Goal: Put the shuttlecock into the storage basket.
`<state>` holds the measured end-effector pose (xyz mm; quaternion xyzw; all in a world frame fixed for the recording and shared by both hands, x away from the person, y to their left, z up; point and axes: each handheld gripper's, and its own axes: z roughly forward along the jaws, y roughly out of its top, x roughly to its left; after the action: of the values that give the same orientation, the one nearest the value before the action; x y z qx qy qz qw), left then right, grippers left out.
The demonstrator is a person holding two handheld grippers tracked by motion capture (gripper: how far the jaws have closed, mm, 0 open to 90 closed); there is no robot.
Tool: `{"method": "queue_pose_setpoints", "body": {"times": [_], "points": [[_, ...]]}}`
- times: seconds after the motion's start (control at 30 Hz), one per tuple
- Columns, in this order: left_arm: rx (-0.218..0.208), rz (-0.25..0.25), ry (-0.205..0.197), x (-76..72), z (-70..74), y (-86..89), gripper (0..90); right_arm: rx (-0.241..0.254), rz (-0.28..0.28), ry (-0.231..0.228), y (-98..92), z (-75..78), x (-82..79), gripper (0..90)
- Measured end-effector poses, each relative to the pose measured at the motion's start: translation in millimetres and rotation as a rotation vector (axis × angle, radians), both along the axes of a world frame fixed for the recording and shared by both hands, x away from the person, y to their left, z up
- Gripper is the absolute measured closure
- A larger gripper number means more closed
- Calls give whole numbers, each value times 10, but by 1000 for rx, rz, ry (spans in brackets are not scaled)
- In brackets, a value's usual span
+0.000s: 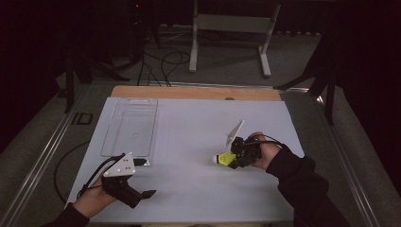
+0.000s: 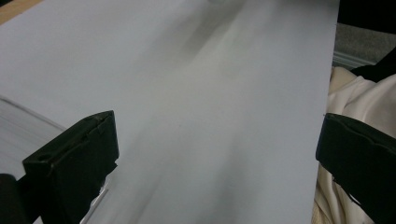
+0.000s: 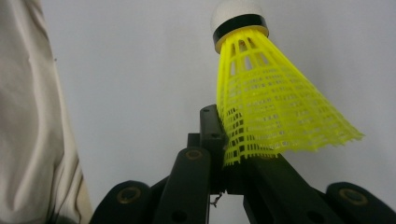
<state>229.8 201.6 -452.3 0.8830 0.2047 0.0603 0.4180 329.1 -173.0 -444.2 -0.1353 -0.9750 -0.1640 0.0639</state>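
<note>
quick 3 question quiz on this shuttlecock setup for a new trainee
1. True or false: the right hand-held gripper is shut on the yellow shuttlecock.
2. Which stands with open jaws? A) left hand-held gripper B) right hand-held gripper
3. What lies flat at the table's far left?

Key: 1. True, its jaws pinch the skirt edge. 2. A, with nothing between its jaws. 3. A clear plastic tray.

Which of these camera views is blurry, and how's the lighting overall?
Left gripper view: the table is smeared by motion blur. Right gripper view: sharp on the yellow shuttlecock, evenly lit. High view: dim, the surroundings nearly black, with the table the brightest area.
</note>
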Motion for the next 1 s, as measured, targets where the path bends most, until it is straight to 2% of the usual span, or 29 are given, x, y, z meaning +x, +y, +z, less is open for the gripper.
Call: {"method": "queue_pose_setpoints", "body": {"times": [0.1,0.2,0.27,0.33,0.4,0.43,0.47,0.5,0.6,0.63,0.73,0.77,0.87,0.9,1.0], "points": [[11,-13,4,19,15,-35,0,-1,-12,13,13,9,-31,900],[22,-38,1,46,51,-100,0,1,19,7,18,16,-50,900],[23,-50,28,80,81,-138,0,7,17,17,26,34,-68,900],[36,-64,28,109,120,-181,0,9,33,3,32,47,-78,900],[51,-72,40,139,163,-220,0,8,32,14,39,55,-96,900],[89,-66,39,177,213,-267,0,6,38,22,58,69,-125,900],[89,-66,39,177,213,-267,0,6,38,22,58,69,-125,900],[94,-97,63,224,256,-291,0,6,50,15,67,77,-132,900],[104,-99,70,272,299,-328,0,-4,56,11,79,90,-146,900],[106,-126,79,316,341,-357,0,5,60,17,88,95,-158,900],[117,-140,77,351,381,-398,0,7,64,20,102,105,-174,900],[139,-157,72,378,405,-434,0,8,65,14,113,108,-181,900],[155,-174,79,401,425,-484,0,5,80,12,128,107,-186,900],[173,-198,79,424,450,-529,0,11,85,18,147,109,-198,900],[183,-207,77,443,471,-575,0,10,96,13,166,112,-214,900]]}}
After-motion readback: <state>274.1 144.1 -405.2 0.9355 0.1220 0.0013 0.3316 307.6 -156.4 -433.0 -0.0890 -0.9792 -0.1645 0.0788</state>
